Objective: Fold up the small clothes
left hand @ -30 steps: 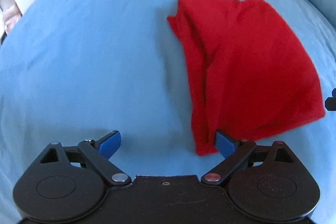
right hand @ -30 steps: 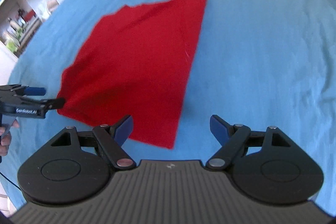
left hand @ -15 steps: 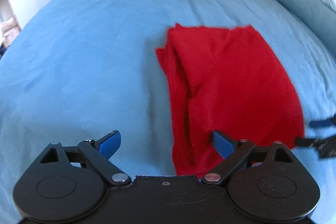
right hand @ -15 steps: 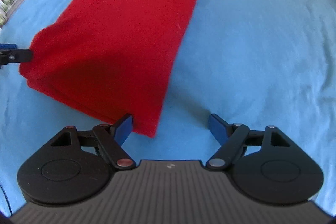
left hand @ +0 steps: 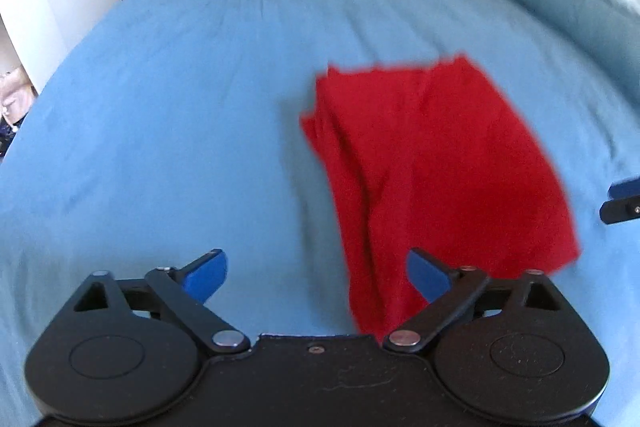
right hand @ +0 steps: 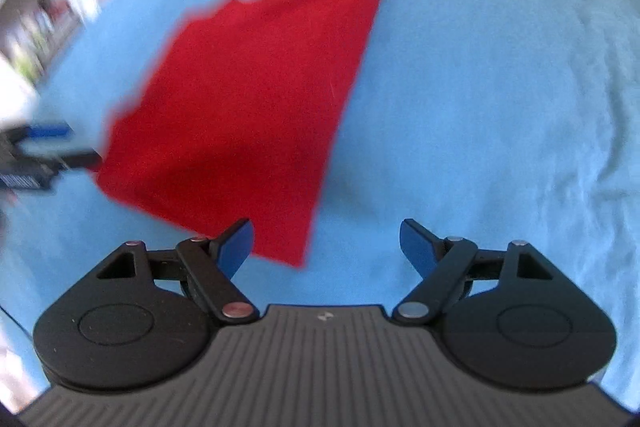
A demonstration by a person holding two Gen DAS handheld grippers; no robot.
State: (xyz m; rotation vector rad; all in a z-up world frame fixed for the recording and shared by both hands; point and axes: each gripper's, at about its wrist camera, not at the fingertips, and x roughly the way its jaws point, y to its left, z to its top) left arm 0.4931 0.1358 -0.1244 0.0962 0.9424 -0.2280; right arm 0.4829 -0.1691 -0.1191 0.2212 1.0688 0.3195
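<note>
A wide blue bedsheet (left hand: 168, 115) spreads beneath both grippers. The folded red fabric garment (left hand: 436, 163) lies flat on it, ahead and to the right of the left gripper (left hand: 316, 269), and ahead-left of the right gripper (right hand: 326, 239). Both stand with blue-padded jaws spread wide, holding nothing. Each gripper's near corner of the cloth lies beside one fingertip.

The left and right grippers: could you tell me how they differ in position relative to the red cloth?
The left gripper sits at the cloth's bunched, creased corner, with one finger over the fabric; the right gripper sits at the flat, smooth corner, mostly over bare sheet. Both are open and hold nothing.
</note>
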